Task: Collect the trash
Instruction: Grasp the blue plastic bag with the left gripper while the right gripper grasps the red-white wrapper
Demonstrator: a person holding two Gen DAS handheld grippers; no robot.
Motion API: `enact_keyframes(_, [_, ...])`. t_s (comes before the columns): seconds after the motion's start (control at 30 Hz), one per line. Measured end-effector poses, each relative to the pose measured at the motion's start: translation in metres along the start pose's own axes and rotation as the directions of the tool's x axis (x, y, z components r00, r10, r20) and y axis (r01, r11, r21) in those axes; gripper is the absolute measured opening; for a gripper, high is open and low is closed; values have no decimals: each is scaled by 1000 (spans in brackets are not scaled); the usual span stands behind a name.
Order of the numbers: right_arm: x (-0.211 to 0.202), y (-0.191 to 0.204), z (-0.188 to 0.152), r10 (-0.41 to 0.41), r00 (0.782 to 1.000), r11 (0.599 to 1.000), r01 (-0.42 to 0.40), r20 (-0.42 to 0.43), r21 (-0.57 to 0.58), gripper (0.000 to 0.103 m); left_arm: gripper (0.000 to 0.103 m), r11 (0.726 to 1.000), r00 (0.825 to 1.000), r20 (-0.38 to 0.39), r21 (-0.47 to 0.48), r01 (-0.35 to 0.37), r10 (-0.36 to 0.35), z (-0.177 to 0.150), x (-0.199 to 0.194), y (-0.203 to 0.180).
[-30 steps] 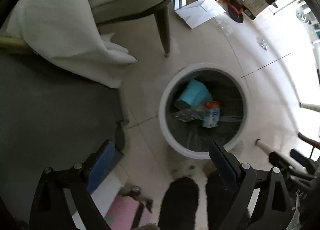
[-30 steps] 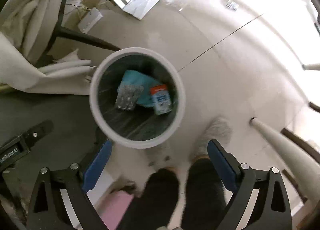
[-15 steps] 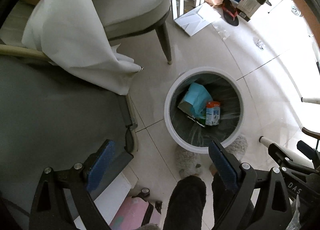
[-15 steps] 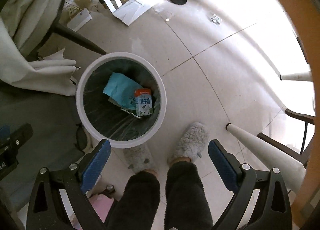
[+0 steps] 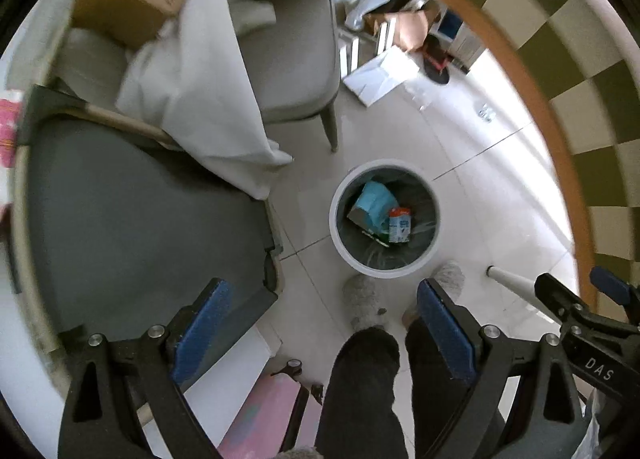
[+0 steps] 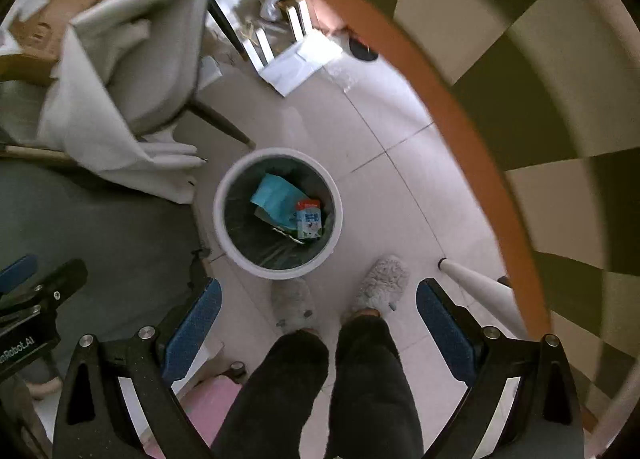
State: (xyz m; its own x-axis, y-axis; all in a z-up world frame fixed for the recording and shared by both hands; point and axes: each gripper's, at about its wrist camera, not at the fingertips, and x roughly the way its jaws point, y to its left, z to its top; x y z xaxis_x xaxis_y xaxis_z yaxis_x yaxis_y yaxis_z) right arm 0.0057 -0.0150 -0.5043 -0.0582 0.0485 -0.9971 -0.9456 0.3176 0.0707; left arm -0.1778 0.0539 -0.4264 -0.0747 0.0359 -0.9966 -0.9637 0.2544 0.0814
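**White bin below, both grippers empty**

Grey upholstery fills my left-wrist view at the left, where a chair (image 5: 288, 59) draped in a white cloth (image 5: 200, 99) stands above a dark grey table top (image 5: 132, 227). My left gripper (image 5: 324, 335) sits at the bottom with its blue pads spread wide and nothing between them. At centre the white-rimmed trash bin (image 5: 340, 243) stands on the pale tile, holding a teal packet (image 5: 374, 201) and a small milk carton (image 5: 400, 224) side by side. My slippers (image 5: 366, 301) touch its near rim.

In my right-wrist view the bin (image 6: 240, 251) sits centre-left. My right gripper (image 6: 318, 329) is wide apart and empty too. An orange-edged checkered table (image 6: 560, 99) curves down the right side.
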Motion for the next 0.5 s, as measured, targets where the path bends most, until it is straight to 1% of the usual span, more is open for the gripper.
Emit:
enact_keyframes(0.1, [-42,2,-6,26,999,1000,-26,19,5,99,96,1000,999,33,7,2,-2,-3,-42,1])
enact_keyframes(0.17, [-72,1,-9,43,998,999,-43,37,13,99,96,1000,998,56,15,19,-20,-5,-65,1])
enact_keyframes(0.3, [-124,-8,-12,92,993,994,-96,77,56,99,96,999,993,110,44,26,-31,-1,-116,-8])
enact_keyframes(0.37, [-149,-19,-10,113,987,989,-123,110,85,99,96,997,989,144,61,36,-44,4,-137,-17])
enact_keyframes(0.43, [-180,-41,-6,130,979,979,-151,156,135,99,96,995,982,181,87,46,-61,13,-160,-34])
enact_keyframes(0.5, [-200,-64,-1,135,973,968,-170,190,183,99,96,991,974,213,119,58,-83,25,-181,-55])
